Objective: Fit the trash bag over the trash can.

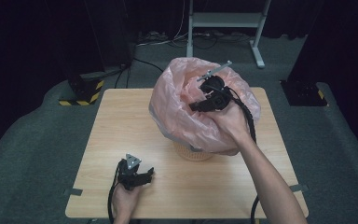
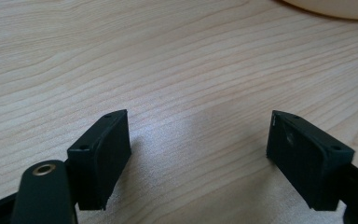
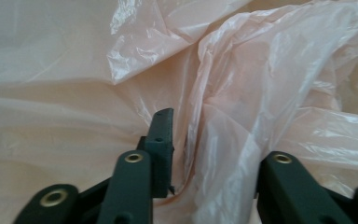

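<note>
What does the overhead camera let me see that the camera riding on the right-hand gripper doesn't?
From the high view alone: the wooden table, the basket peeking out under the pink plastic bag, the left gripper resting apart near the table's front edge, and the person's arms.

From the right gripper view alone: the film close up, creased and glossy, with a fold standing between the black jaws, one pad beside it; whether the pads press it is unclear.

Both share: the pink plastic bag and the right gripper reaching into its mouth.
</note>
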`<state>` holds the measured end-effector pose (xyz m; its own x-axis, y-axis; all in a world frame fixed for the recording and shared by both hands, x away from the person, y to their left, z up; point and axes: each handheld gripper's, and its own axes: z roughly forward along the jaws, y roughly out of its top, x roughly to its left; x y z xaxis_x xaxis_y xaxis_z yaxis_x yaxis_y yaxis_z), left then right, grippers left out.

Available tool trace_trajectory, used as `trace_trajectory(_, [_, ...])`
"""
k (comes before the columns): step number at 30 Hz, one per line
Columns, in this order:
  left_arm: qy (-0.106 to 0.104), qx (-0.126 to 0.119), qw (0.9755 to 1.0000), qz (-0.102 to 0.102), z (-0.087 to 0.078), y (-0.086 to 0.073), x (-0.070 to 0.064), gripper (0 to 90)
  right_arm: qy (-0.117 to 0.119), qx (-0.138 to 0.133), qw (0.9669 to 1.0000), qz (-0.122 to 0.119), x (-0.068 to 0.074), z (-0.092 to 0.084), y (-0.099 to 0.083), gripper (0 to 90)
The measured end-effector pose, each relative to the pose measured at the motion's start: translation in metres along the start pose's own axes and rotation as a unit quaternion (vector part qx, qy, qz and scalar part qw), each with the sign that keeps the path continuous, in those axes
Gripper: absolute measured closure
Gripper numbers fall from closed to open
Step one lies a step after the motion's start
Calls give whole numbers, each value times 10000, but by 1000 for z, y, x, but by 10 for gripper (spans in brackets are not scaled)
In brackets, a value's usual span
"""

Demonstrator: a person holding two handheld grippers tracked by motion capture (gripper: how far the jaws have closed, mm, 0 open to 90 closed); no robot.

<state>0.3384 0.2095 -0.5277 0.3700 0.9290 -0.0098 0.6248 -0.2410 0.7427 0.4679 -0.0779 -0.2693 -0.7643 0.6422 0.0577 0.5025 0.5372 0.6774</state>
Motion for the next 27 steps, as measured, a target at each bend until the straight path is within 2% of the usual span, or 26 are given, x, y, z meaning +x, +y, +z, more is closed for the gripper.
trace_trajectory(4, [0, -1, 10000, 0, 0, 0, 0, 217, 29, -159, 9999, 38, -3, -7, -2, 668])
trace_trajectory(8, [0, 0, 10000, -1, 0, 0, 0, 217, 42, -247, 9997, -43, -1, -10, -1, 794])
trace_trajectory(14, [-1, 3, 10000, -5, 0, 0, 0, 216, 48, -100, 9997, -215, 7, -2, 5, 860])
trace_trajectory(18, [-1, 0, 10000, -2, 0, 0, 0, 217, 9, 110, 9995, -300, 12, 7, 8, 853])
trace_trajectory(20, [-2, 0, 10000, -3, 0, 0, 0, 217, -15, 228, 9992, -337, 12, 10, 8, 812])
trace_trajectory(23, [-2, 1, 10000, -2, 0, 0, 0, 217, -65, 180, 9996, -198, 10, 7, 7, 723])
trace_trajectory(27, [-1, 1, 10000, -3, 0, 0, 0, 216, -142, 81, 9998, -116, 5, -1, 8, 704])
